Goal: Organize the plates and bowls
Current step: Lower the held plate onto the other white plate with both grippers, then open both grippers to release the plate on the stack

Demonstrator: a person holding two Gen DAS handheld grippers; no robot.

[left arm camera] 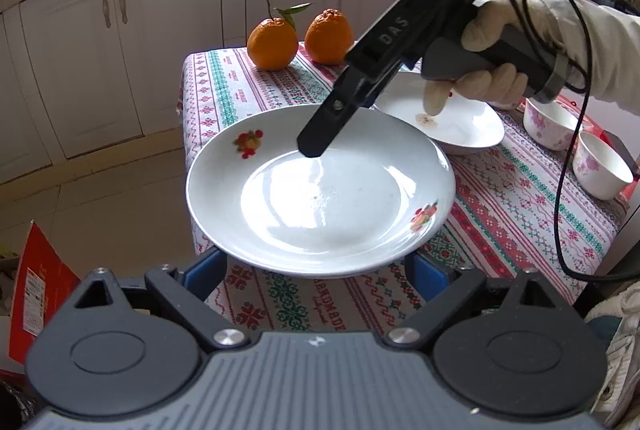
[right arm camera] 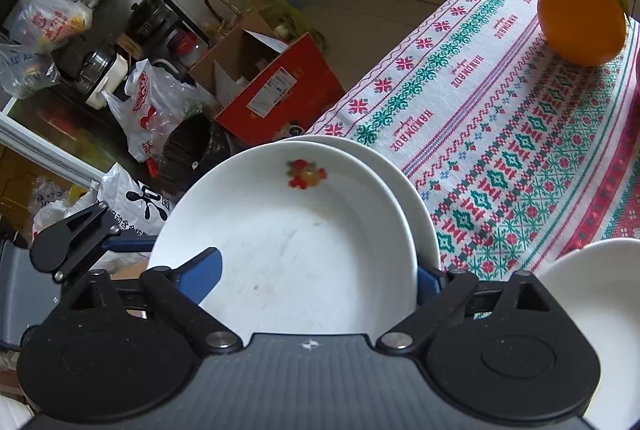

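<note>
1. The fruit-print plate (left arm camera: 320,190), white with small red-and-yellow fruit motifs on its rim, lies at a corner of the counter (left arm camera: 520,214), and its rim juts out past the counter's edge over the floor.
2. In the right wrist view a second white plate (right arm camera: 416,198) shows directly under the fruit-print plate, only its rim peeking out on the far side.
3. The right gripper (right arm camera: 314,274) reaches down over the fruit-print plate with its jaws wide. One blue finger (right arm camera: 200,272) hangs over the plate's well and the other sits just outside the stacked rims, so the rims are between the jaws but not pinched.
4. The left gripper (left arm camera: 318,270) meets the fruit-print plate from the side facing its own camera, jaws spread wide. Both blue fingers (left arm camera: 208,262) disappear beneath the plate's rim, and I cannot tell whether they touch it.
5. A gloved hand (left arm camera: 492,54) holds the right gripper's handle above and beyond the fruit-print plate, and a black cable loops down from it.
6. Just beyond the fruit-print plate, close to its rim, is a plain white dish (left arm camera: 460,126) with a small sticker inside.
7. Farther off on the same side stand two small bowls (left arm camera: 552,126) with pink flowers, next to each other.
8. Two oranges (left arm camera: 272,46), one with a stem and leaves, sit at the counter's far edge, well apart from the fruit-print plate.
9. A patterned red, green and white cloth covers the counter beneath everything.
</note>
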